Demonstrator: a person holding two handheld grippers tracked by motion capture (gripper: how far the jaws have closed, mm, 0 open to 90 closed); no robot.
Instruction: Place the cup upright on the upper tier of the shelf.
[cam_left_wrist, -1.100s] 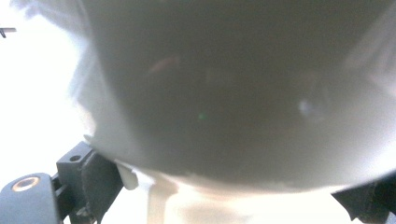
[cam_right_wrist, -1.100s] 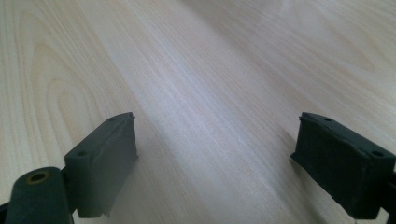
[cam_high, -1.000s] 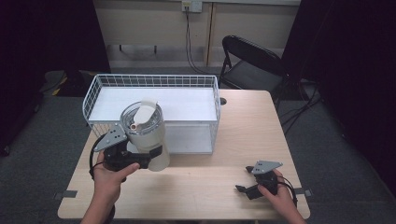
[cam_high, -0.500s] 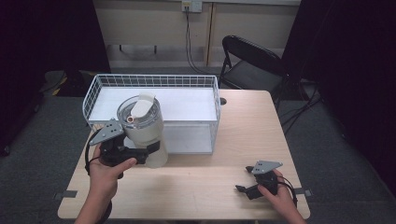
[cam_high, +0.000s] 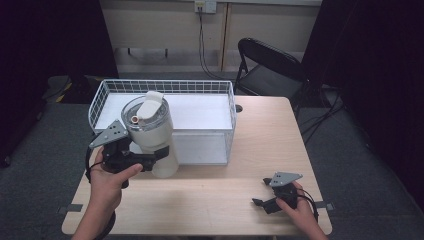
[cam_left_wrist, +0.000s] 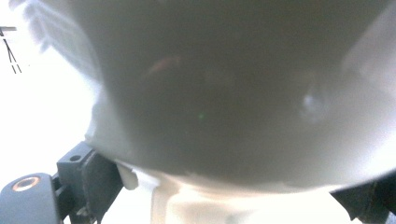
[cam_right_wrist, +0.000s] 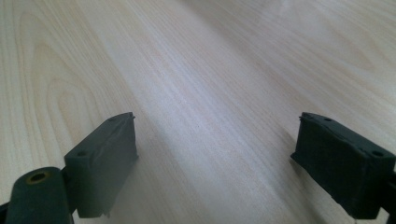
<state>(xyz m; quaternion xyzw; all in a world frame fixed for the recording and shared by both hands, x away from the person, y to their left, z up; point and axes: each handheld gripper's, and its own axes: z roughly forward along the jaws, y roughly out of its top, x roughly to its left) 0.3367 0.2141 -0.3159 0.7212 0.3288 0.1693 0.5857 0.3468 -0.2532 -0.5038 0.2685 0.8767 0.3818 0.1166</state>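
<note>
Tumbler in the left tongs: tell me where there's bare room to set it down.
Free: the wooden table between the two hands, the strip right of the wire basket, and the basket's white floor. Crowded: the front left corner, where the left tongs hold the tumbler against the basket; the right tongs take the front right.

the left gripper (cam_high: 150, 161) has lifted the tumbler (cam_high: 151, 134) higher, toward the basket (cam_high: 220, 88).
</note>
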